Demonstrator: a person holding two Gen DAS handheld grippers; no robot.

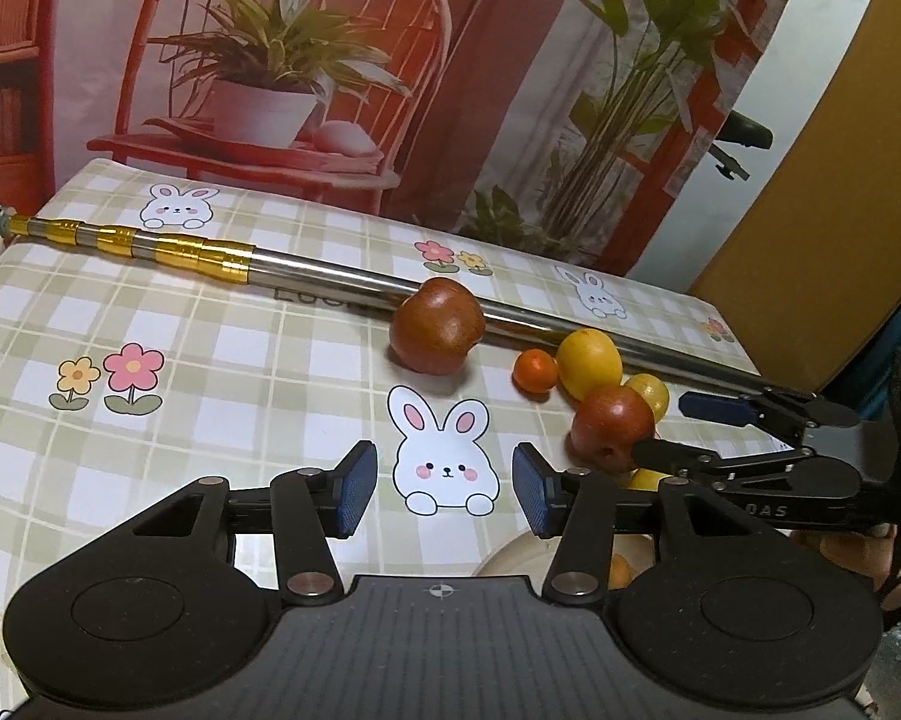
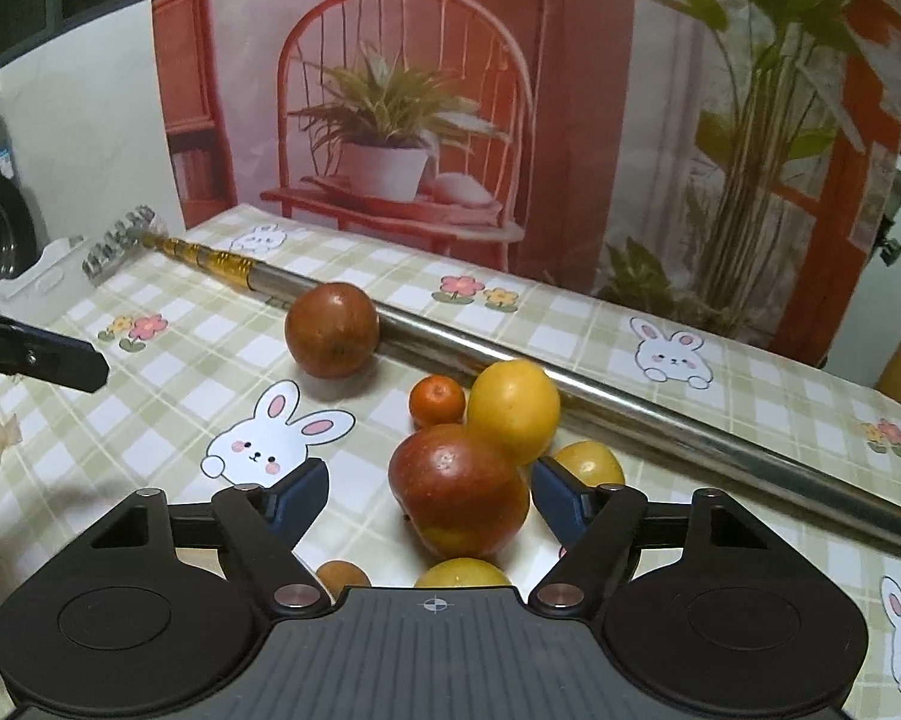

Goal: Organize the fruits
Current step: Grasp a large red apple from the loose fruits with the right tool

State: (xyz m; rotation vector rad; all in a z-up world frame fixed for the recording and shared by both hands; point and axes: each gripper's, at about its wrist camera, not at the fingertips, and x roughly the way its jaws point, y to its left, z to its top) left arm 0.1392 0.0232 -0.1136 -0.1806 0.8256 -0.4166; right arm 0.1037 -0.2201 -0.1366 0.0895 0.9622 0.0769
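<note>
Fruit lies on the checked tablecloth. A red apple (image 2: 459, 489) sits between the open fingers of my right gripper (image 2: 429, 495); the pads stand either side of it, not closed. It also shows in the left wrist view (image 1: 612, 426). Behind it are a big yellow fruit (image 2: 513, 408), a small tangerine (image 2: 437, 401) and a smaller yellow fruit (image 2: 588, 463). A second red apple (image 2: 332, 329) rests against a metal pole (image 2: 570, 396). My left gripper (image 1: 444, 486) is open and empty over a bunny print, left of the pile.
The telescopic pole (image 1: 330, 276) with gold bands crosses the table diagonally. A pale plate rim (image 1: 510, 561) shows under my left gripper. More fruit (image 2: 459, 573) lies close under my right gripper. A printed backdrop stands behind the table.
</note>
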